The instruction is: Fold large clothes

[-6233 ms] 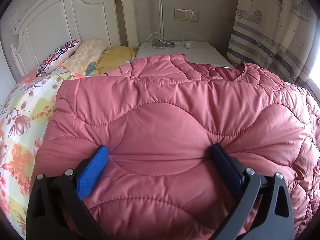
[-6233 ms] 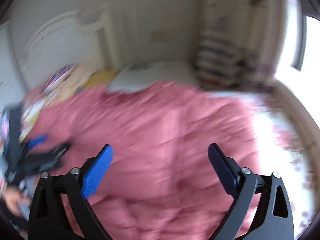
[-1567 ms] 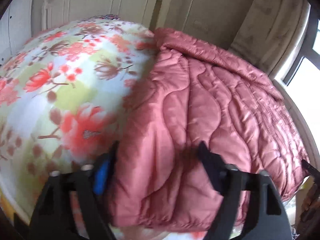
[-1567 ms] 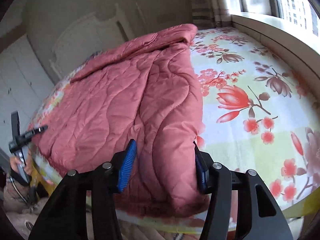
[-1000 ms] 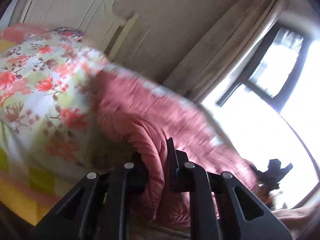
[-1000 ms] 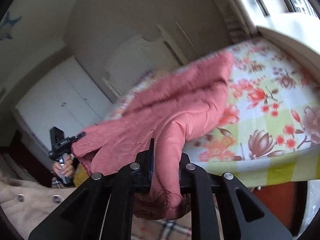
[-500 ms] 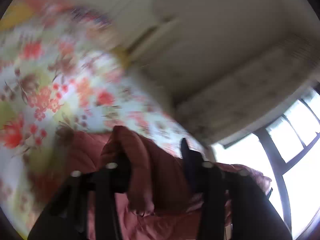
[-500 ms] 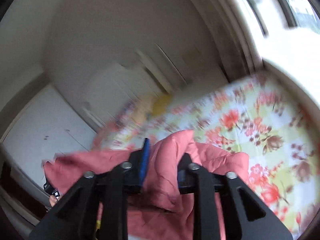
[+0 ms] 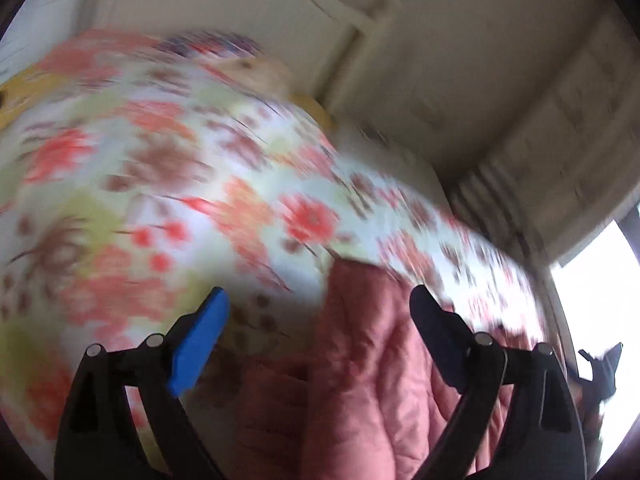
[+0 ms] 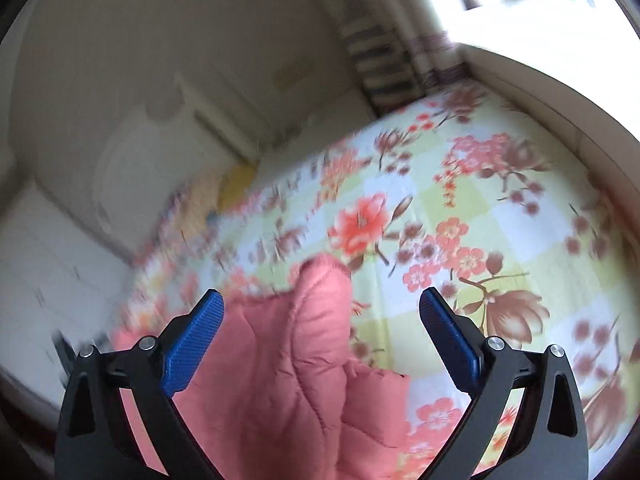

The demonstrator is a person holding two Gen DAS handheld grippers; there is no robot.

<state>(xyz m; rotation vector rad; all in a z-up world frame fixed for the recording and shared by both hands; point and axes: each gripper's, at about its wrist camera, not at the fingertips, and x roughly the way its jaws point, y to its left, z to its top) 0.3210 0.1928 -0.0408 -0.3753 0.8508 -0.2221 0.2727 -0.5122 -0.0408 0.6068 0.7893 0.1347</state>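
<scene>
The pink quilted coat lies bunched on the flowered bedsheet, low in both wrist views. My left gripper hangs over one folded edge, its jaws opening wide, the cloth between them but free of the pads. In the right wrist view the coat rises in a rounded hump between the blue pads. My right gripper is opening too and presses on nothing. The left view is badly blurred.
A white headboard and pillows stand at the far end of the bed. A window ledge runs along the right side, with a striped curtain in the corner. The other gripper's dark tip shows at the left view's right edge.
Both grippers were shut on the coat's edge a second ago and carried it across the bed. Both jaws have since spread wide and let the cloth drop onto the sheet.
</scene>
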